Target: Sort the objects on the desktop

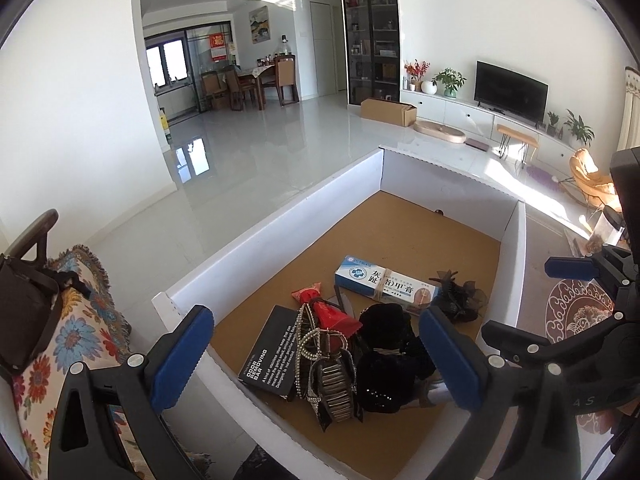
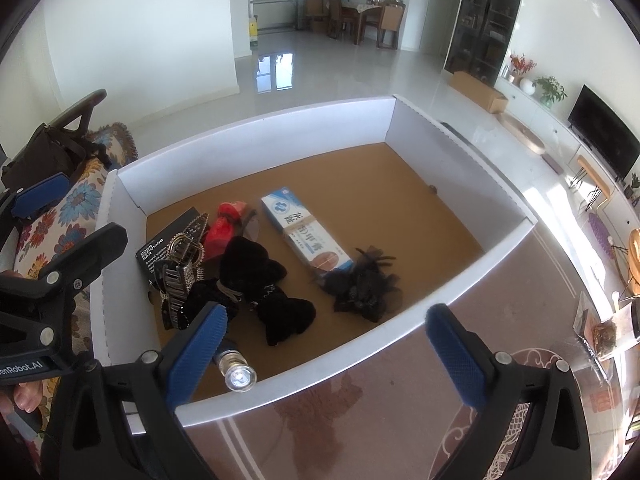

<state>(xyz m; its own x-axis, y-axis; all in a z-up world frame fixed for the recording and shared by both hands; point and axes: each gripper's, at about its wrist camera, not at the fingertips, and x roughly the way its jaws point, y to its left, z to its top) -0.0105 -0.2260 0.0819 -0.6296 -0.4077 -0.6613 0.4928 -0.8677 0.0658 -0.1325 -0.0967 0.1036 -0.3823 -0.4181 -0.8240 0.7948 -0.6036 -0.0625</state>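
Inside the white box (image 2: 256, 140), the collected items lie grouped: blue carton (image 2: 304, 232), black bow (image 2: 260, 280), red pouch (image 2: 226, 228). Left gripper (image 1: 316, 356) and right gripper (image 2: 332, 356) hover above with jaws spread wide, empty, ready for another item.

White box (image 2: 248, 140), trinkets inside (blue carton (image 2: 304, 232) flat)

flashlight (image 2: 236, 374) body hidden behind blue fingers (image 2: 198, 354)

Both the left gripper (image 1: 316, 354) and right gripper (image 2: 334, 354) have black frames, silver rivets and ribbed blue pads.
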